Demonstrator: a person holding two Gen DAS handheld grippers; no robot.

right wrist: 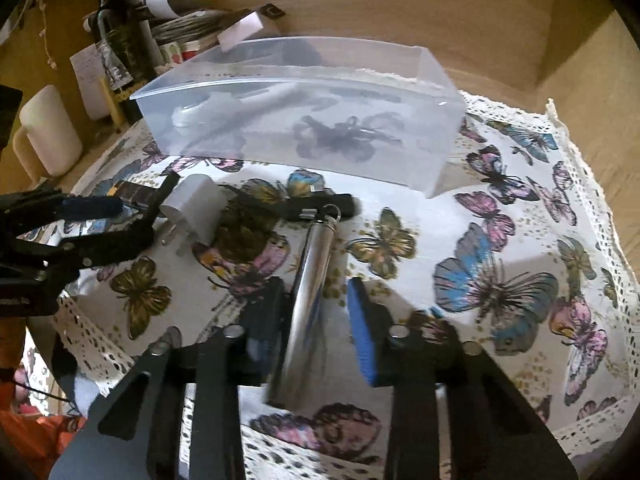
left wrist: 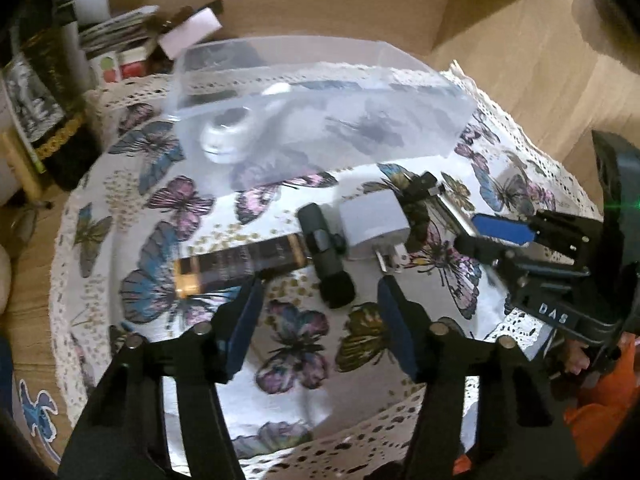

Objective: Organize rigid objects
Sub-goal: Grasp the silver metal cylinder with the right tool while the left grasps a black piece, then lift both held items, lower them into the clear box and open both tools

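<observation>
Close up, a silver metal tube (right wrist: 308, 280) lies lengthwise between the fingers of the right gripper (right wrist: 316, 316), its long axis running away from the camera with the key-ring end pointing toward a clear plastic box (right wrist: 304, 120). The fingers are partly open on either side of the tube; whether they touch it I cannot tell. The left gripper (left wrist: 320, 312) hangs wide open and empty over a butterfly-print tablecloth (left wrist: 180, 200). Just beyond its fingers lie a black flashlight (left wrist: 326, 256), pointing toward the camera, a dark flat bar with gold ends (left wrist: 240, 266) lying crosswise, and a white plug adapter (left wrist: 374, 224). Behind the cloth are wooden panels (right wrist: 400, 8), a dark bottle (right wrist: 120, 36) and a white mug (right wrist: 48, 132)
</observation>
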